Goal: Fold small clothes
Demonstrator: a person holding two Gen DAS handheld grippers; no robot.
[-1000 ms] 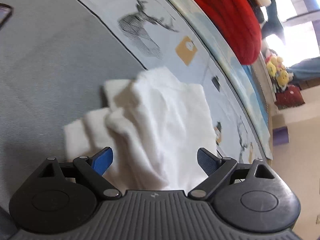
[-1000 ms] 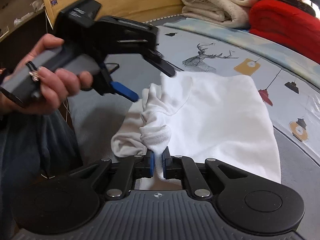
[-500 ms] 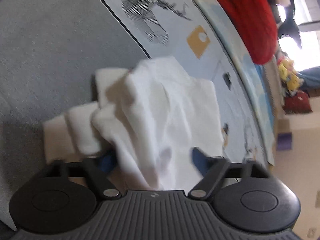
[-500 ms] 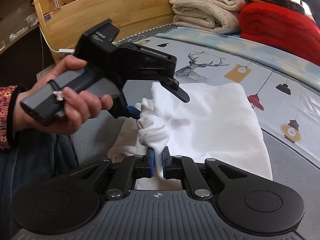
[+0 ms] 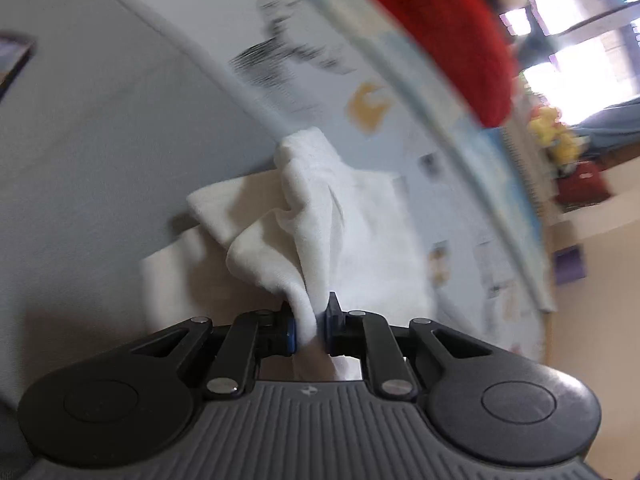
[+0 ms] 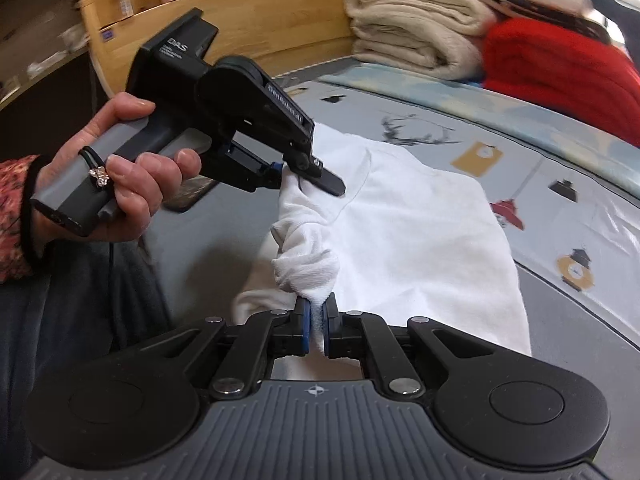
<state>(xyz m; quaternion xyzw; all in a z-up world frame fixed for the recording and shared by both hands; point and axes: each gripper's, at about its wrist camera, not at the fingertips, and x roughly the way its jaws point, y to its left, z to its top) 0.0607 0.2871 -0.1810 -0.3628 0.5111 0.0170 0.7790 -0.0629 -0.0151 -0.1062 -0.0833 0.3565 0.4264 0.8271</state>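
Note:
A small white garment lies on the patterned bedspread, its near left side bunched and lifted. My right gripper is shut on a bunched fold of the garment at its near edge. My left gripper is shut on another fold of the white garment and holds it off the bed. The left gripper also shows in the right wrist view, held in a hand, pinching the cloth just beyond my right gripper.
A red blanket and folded cream blankets are stacked at the back of the bed. A wooden headboard stands behind. A dark phone lies on the grey sheet at the left. Soft toys sit far right.
My left gripper was open above the garment; it has come down and closed on a fold of it. My right gripper stayed shut on its fold and lifted a little.

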